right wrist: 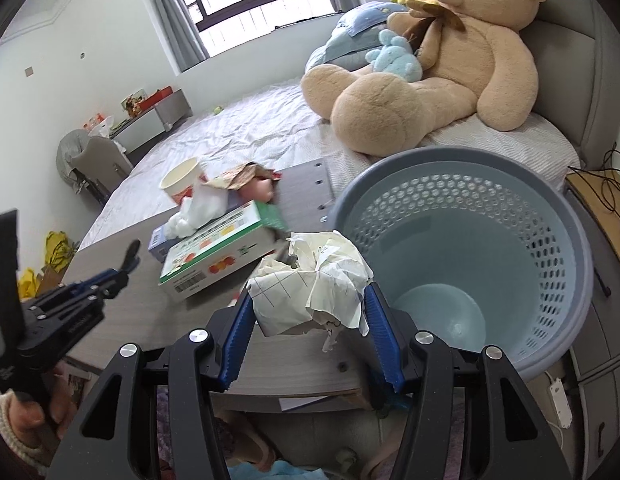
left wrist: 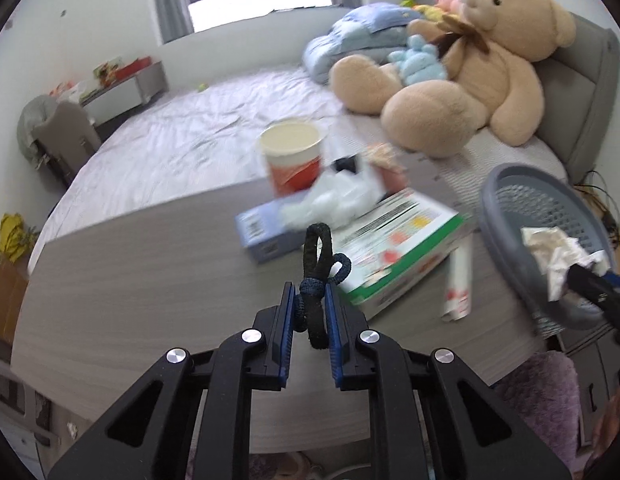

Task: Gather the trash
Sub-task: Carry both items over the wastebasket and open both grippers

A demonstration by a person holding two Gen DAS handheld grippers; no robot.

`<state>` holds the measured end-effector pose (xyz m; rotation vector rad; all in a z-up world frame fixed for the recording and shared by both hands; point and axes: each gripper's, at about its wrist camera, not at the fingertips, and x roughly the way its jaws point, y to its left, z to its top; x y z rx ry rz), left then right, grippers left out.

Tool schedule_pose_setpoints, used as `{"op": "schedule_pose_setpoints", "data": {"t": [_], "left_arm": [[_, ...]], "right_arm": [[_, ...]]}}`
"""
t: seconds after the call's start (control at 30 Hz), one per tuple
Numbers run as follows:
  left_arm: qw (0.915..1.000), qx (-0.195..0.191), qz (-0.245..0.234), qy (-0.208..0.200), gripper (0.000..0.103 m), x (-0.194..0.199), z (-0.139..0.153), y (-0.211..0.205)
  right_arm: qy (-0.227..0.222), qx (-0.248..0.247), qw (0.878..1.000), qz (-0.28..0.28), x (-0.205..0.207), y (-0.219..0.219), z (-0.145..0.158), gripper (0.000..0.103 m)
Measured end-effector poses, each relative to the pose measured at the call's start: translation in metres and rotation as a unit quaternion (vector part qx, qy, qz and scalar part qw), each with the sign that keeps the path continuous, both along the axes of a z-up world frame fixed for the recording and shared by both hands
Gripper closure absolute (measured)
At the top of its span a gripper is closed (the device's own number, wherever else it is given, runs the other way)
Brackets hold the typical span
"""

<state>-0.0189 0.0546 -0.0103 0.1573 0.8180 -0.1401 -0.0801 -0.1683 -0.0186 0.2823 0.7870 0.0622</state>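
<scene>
My left gripper (left wrist: 311, 294) is shut on a black hair tie (left wrist: 315, 272), which it holds a little above the grey wooden table (left wrist: 150, 272). My right gripper (right wrist: 308, 298) is shut on a crumpled wad of paper (right wrist: 310, 276), held over the table's near right corner just left of the grey perforated basket (right wrist: 557, 240). The left wrist view shows that paper (left wrist: 557, 256) in front of the basket (left wrist: 509, 192). On the table lie a green-and-white box (left wrist: 397, 248), a blue box (left wrist: 262, 236), a white plastic wad (left wrist: 333, 200), a paper cup (left wrist: 292, 156) and a wrapper (left wrist: 383, 156).
A small white packet (left wrist: 457, 284) lies by the table's right edge. Behind the table is a bed (left wrist: 190, 132) with a big teddy bear (left wrist: 469, 80) and pillows. A cabinet (right wrist: 601, 208) with cables stands to the right of the basket. A hand (right wrist: 26, 412) grips the left tool.
</scene>
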Motion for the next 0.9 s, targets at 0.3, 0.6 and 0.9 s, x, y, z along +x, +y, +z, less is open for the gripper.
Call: {"op": "schedule_pose_setpoints", "data": {"t": [0.3,0.6,0.9], "left_arm": [[0.9918,-0.024,-0.125,-0.008,0.088,0.017,0.018,-0.122],[0.9875,-0.003,-0.156,0.020,0.087,0.033,-0.001,-0.185],[0.9867,0.012,-0.157,0.040,0.084,0.043,-0.015,-0.202]], "right_arm": [[0.003,-0.013,0.998,-0.058,0.003,-0.074,0.007,0.050],[0.028,-0.017,0.997,-0.073,0.013,-0.113,-0.009,0.050],[0.041,-0.011,0.996,-0.072,0.024,-0.124,-0.021,0.050]]}}
